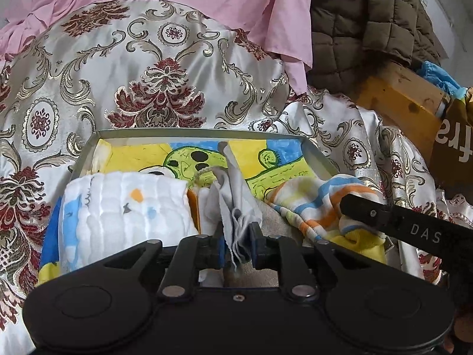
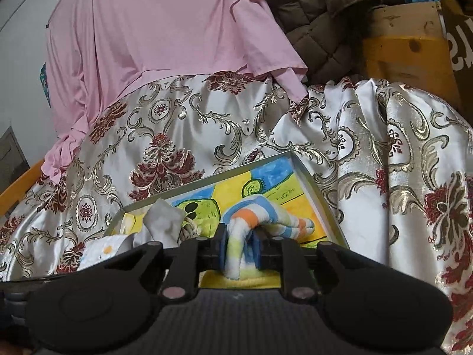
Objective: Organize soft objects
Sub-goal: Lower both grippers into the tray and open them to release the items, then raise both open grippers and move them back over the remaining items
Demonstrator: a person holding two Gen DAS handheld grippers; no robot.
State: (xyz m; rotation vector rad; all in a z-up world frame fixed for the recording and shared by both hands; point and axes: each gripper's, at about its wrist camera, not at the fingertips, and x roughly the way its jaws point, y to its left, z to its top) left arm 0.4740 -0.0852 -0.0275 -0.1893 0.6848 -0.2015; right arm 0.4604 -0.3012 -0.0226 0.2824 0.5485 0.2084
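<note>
Left wrist view: both cloths are low over the shallow tray [image 1: 317, 155] with the painted cartoon floor, so the step in hand looks like the set-down. To do it well, I judge each cloth should rest inside the rim before the pads part fully, and each tool should back straight off so no fold drags out.

Leftmost, a white quilted cloth [image 1: 127, 204] with small blue and orange marks lies folded at the tray's near-left side, overlapping the rim. Just right of it, the left gripper [image 1: 238, 242] has a grey cloth [image 1: 236, 204] between its blue pads; the gap is narrow, and the frayed edge hangs through it. Whether the pads press or merely flank it I cannot tell. The cloth is thin, limp and creased, standing up in a loose peak.

Further right, the striped towel [image 1: 313, 204], in orange, blue, yellow and white bands, slumps over the tray's near-right edge, touched by the right tool's black finger.

Right wrist view: the right gripper [image 2: 239, 250] has its pads pinching a thick fold of that towel [image 2: 251, 213], which bulges plushly above them. The patterned satin bedspread [image 2: 369, 177] lies all around the tray.
</note>
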